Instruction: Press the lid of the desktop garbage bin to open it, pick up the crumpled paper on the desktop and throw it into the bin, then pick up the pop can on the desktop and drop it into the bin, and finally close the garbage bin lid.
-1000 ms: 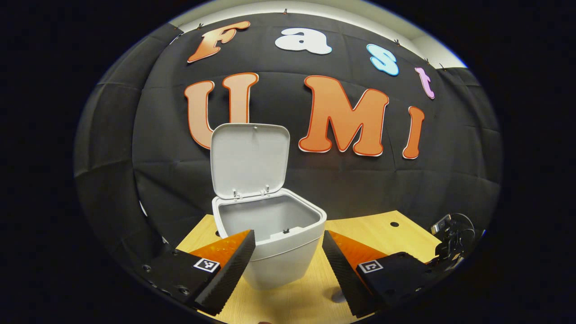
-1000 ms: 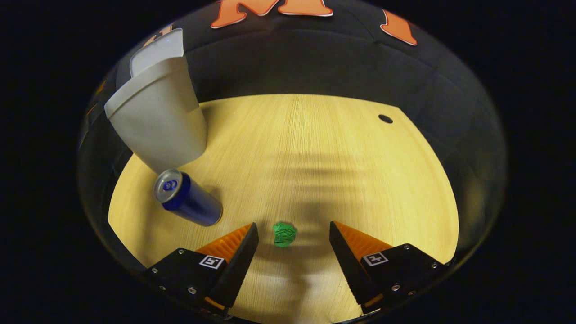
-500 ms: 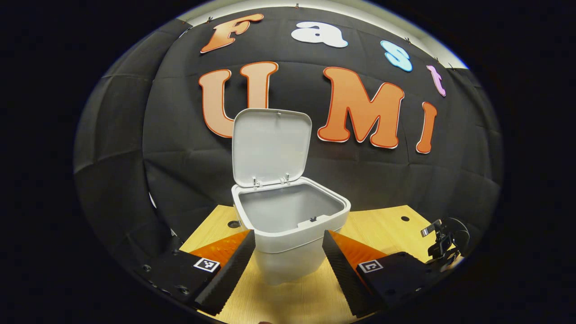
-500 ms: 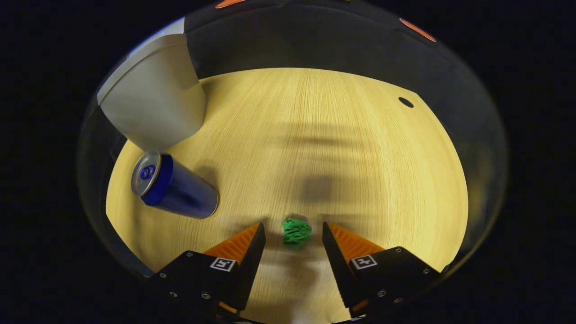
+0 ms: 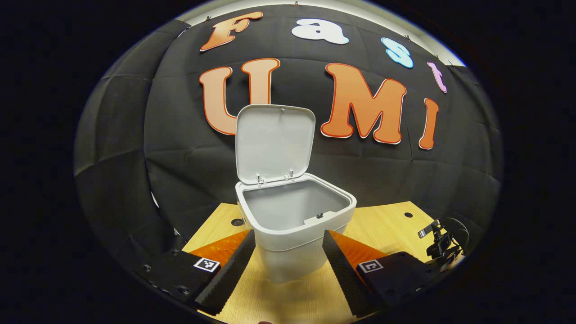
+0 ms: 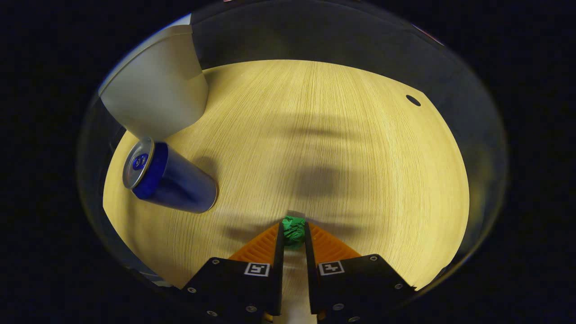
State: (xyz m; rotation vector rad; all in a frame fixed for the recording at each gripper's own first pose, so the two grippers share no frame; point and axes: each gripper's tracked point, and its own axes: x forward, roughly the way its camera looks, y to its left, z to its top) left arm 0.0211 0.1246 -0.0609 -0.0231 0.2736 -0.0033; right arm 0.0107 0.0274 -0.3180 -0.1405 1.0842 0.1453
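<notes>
In the right gripper view, the right gripper (image 6: 293, 234) sits low at the bottom centre of the frame with both fingers (image 6: 263, 245) clenched on the green crumpled paper (image 6: 294, 230), which lies on the wooden surface (image 6: 342, 135). A blue can (image 6: 168, 177) stands at the left of the frame, just below the grey bin (image 6: 157, 90) in the upper left.

In the left gripper view, the left gripper (image 5: 288, 261) has its fingers spread wide and holding nothing, one on each side of the bin (image 5: 297, 225) at centre frame. The lid (image 5: 274, 141) stands upright, open, and the inside looks bare. The other gripper (image 5: 438, 243) shows at the lower right edge.
</notes>
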